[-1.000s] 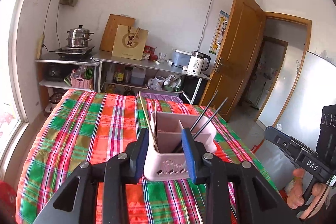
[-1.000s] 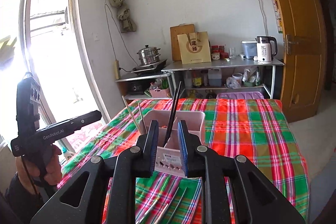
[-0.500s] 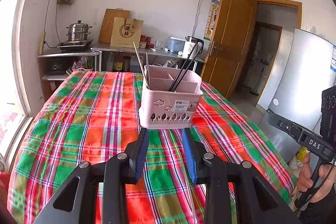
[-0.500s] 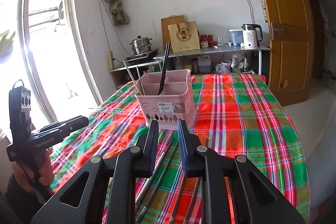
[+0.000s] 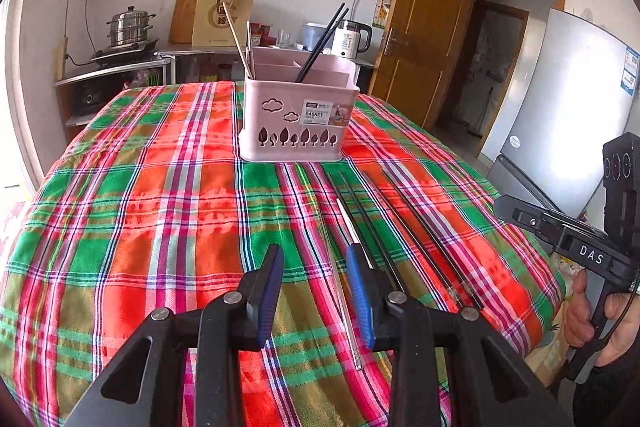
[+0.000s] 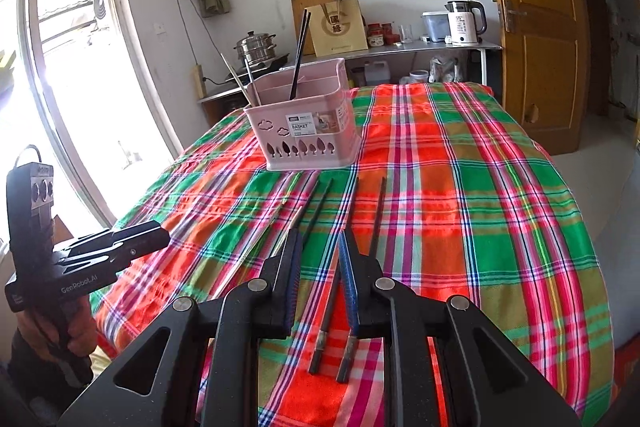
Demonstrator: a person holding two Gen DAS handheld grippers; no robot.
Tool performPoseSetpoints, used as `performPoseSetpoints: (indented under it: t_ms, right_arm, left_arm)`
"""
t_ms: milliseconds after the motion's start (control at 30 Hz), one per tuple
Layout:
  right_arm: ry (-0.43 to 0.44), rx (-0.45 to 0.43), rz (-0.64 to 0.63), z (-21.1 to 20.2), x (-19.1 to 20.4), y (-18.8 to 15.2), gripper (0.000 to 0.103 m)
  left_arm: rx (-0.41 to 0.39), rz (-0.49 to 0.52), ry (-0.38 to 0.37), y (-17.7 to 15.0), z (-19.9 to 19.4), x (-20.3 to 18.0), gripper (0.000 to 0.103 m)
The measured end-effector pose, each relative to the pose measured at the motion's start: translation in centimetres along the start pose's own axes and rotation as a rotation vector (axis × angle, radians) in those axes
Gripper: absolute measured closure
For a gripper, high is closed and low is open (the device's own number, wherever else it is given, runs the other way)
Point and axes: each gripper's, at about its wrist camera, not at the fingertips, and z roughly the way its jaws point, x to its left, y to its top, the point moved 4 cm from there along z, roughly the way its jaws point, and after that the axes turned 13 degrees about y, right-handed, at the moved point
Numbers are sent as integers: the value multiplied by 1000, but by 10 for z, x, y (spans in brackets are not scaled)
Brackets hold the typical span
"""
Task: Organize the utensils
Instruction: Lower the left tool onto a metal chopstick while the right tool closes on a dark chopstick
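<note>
In the left wrist view, the pink basket [image 5: 298, 115] stands upright on the plaid tablecloth [image 5: 160, 211], and everything else is best placed from it. Two pale chopsticks [image 5: 237, 39] lean out of its left compartment and a black pair [image 5: 324, 41] out of a middle one, so the sorting by kind is judged to be under way. On the near side of the basket, loose chopsticks lie roughly lengthwise toward the camera: a silver chopstick [image 5: 347, 223] and, to the right of it, black chopsticks [image 5: 420, 243]. The left gripper [image 5: 316, 287] hangs just above the cloth near the basket's front, its blue pads parted with nothing between them (the silver one runs by the right pad). That position likely suits a pickup.

In the right wrist view, the basket [image 6: 306, 125] sits ahead and slightly left, the loose chopsticks [image 6: 320, 211] fanned out on the cloth between it and the camera. The right gripper [image 6: 318, 283] is moderately open and empty, lowered over two dark chopsticks [image 6: 328, 311] whose butt ends show beneath it. The left handheld unit [image 6: 84, 259] appears left of the basket, well apart.
</note>
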Motion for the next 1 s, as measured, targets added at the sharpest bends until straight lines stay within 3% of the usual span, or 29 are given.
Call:
performPoseSetpoints:
  t_ms: [300, 833, 1000]
  right_arm:
    - [20, 46, 71, 16, -14, -8, 83]
    - [-30, 136, 58, 59, -34, 2, 84]
    - [-37, 175, 45, 83, -38, 8, 84]
  left_arm:
    - [80, 28, 14, -1, 31, -9, 71]
    - [238, 84, 12, 24, 122, -36, 71]
    - [240, 103, 30, 25, 135, -38, 78]
